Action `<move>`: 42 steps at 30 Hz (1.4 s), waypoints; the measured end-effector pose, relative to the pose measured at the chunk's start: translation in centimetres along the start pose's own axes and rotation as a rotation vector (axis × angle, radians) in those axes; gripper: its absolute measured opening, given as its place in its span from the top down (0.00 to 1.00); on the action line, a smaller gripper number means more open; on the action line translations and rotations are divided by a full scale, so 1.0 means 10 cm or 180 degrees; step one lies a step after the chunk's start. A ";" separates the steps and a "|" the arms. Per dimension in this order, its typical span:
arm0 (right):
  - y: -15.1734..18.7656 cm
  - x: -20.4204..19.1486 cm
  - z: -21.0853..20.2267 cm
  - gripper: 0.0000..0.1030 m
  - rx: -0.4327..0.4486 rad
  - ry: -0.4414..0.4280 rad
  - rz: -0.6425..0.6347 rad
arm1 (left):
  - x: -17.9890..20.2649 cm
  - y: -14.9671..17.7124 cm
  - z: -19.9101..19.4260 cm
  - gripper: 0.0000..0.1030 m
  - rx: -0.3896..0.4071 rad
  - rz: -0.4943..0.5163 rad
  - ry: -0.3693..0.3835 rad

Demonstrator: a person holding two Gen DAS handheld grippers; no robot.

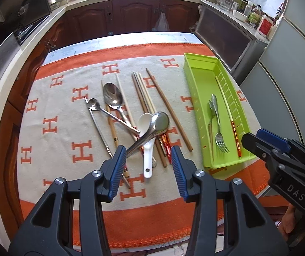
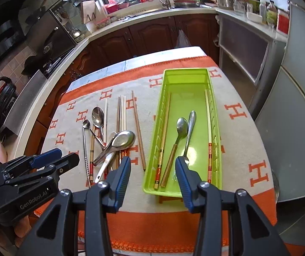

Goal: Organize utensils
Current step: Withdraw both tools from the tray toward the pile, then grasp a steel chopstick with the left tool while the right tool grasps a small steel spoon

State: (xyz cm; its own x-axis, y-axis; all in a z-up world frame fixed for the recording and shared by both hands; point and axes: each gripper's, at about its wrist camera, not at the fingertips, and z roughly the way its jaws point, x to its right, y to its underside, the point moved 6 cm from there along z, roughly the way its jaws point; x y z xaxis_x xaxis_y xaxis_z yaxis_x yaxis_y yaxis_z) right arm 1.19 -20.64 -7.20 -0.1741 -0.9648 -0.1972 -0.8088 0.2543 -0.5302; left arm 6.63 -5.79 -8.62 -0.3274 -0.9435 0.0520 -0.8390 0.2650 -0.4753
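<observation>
A lime-green tray (image 2: 186, 96) stands on the right of the cloth and holds two chopsticks, a spoon (image 2: 181, 128) and a fork (image 1: 219, 132). Loose utensils lie in a pile to its left: a large steel spoon (image 1: 159, 123) resting on a white ceramic spoon (image 1: 147, 149), two smaller steel spoons (image 1: 112, 96), and several chopsticks (image 1: 143, 98). My left gripper (image 1: 149, 168) hovers open over the near end of the pile, holding nothing. Above the tray's near left corner, my right gripper (image 2: 153, 179) is open and empty.
An orange and beige cloth (image 1: 67, 128) with H marks covers the table. Each gripper shows in the other's view: the right gripper (image 1: 256, 138) and the left gripper (image 2: 62, 156). Kitchen counters, a sink and dark cabinets (image 2: 152, 34) ring the table; a grey fridge (image 2: 297, 106) stands at the right.
</observation>
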 end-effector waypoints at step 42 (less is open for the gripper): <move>-0.88 -0.96 0.94 0.59 -0.0442 -0.0436 -0.0634 | -1.54 -0.32 0.54 0.61 -0.0162 -0.0730 -0.0411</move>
State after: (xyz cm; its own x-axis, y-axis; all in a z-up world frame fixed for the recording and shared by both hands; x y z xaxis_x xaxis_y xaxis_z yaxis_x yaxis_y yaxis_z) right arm 15.23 -12.93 -8.37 0.0660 -0.9743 -0.2152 -0.8903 0.0399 -0.4536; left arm 16.73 6.79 -12.59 -0.0709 -0.9967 0.0391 -0.9066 0.0480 -0.4192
